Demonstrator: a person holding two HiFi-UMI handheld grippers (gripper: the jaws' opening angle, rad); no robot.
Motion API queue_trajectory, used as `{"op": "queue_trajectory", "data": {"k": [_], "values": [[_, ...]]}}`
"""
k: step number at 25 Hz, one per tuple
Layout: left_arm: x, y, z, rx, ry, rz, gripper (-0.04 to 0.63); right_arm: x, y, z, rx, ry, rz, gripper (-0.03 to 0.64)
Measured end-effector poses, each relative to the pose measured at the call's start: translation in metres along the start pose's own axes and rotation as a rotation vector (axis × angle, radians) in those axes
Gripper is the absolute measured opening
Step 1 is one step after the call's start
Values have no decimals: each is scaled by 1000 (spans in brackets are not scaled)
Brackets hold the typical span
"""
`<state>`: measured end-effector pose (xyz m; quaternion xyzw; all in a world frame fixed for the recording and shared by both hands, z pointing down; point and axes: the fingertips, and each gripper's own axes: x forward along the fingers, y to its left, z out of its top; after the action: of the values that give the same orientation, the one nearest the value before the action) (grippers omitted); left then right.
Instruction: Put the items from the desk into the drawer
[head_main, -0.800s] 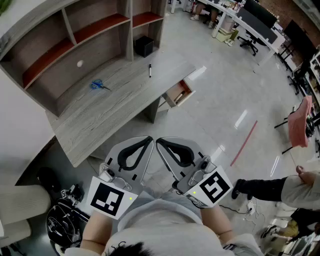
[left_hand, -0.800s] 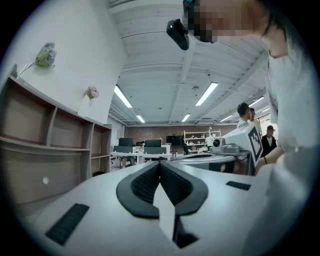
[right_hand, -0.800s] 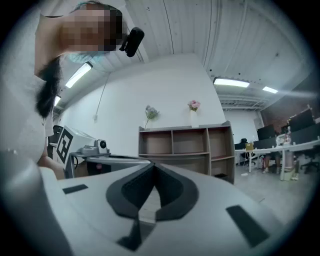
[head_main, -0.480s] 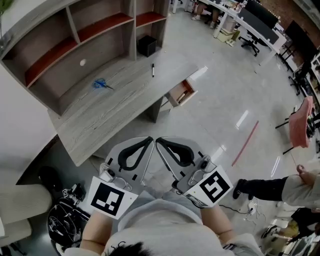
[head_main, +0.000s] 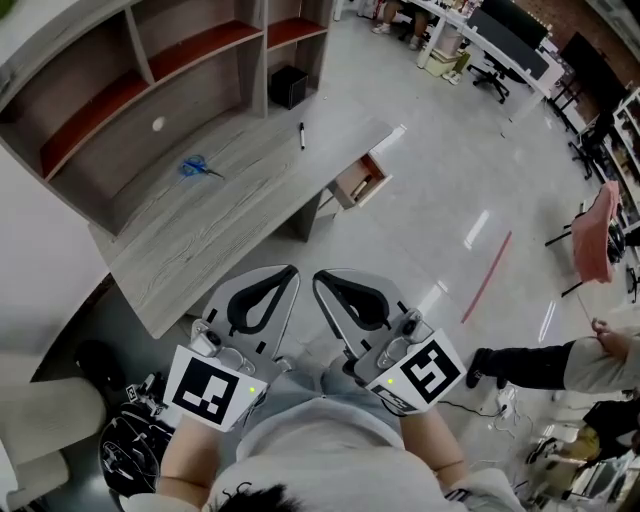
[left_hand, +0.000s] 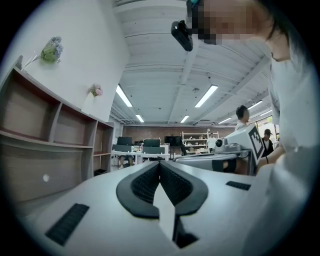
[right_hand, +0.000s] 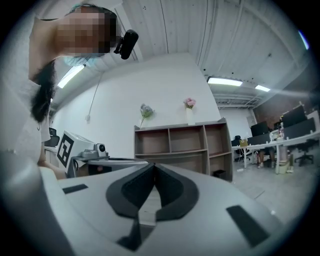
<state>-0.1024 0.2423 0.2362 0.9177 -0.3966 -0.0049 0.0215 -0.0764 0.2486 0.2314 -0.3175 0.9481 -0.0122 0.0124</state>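
Blue-handled scissors (head_main: 198, 168) and slim pen (head_main: 301, 137) are judged light, rigid, best pinched mid-length; left gripper (head_main: 289, 269) and right gripper (head_main: 318, 276) are seen closed on nothing.

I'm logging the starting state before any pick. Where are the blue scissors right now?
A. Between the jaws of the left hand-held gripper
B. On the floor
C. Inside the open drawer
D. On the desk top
D: the blue scissors lie flat on the desk, well away from the open drawer.
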Motion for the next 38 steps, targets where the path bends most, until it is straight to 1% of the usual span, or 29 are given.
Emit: {"op": "queue_trajectory", "data": {"k": [3, 5, 9, 14, 21, 27, 31, 35, 38], "values": [[10, 4, -2, -21, 2, -12, 9, 0, -13, -3, 27, 19, -17, 11], [21, 8, -3, -14, 10, -9, 9, 1, -26, -1, 49, 11, -23, 11], [46, 18, -5, -10, 7, -1, 9, 8, -57, -4, 54, 7, -24, 11], [92, 41, -1, -2, 9, 40, 9, 28, -104, -1, 48, 1, 23, 11], [167, 68, 16, -7, -18, 94, 10, 50, -182, 13, 47, 2, 83, 11], [224, 82, 27, 5, -69, 162, 9, 57, -241, 16, 46, 8, 149, 11], [251, 85, 28, 1, -77, 198, 9, 61, -271, 14, 55, 10, 179, 11], [264, 91, 17, -10, -18, 215, 9, 71, -284, 5, 85, 19, 204, 11], [269, 108, 15, -10, -23, 233, 9, 82, -293, -5, 113, 32, 206, 11]]}}
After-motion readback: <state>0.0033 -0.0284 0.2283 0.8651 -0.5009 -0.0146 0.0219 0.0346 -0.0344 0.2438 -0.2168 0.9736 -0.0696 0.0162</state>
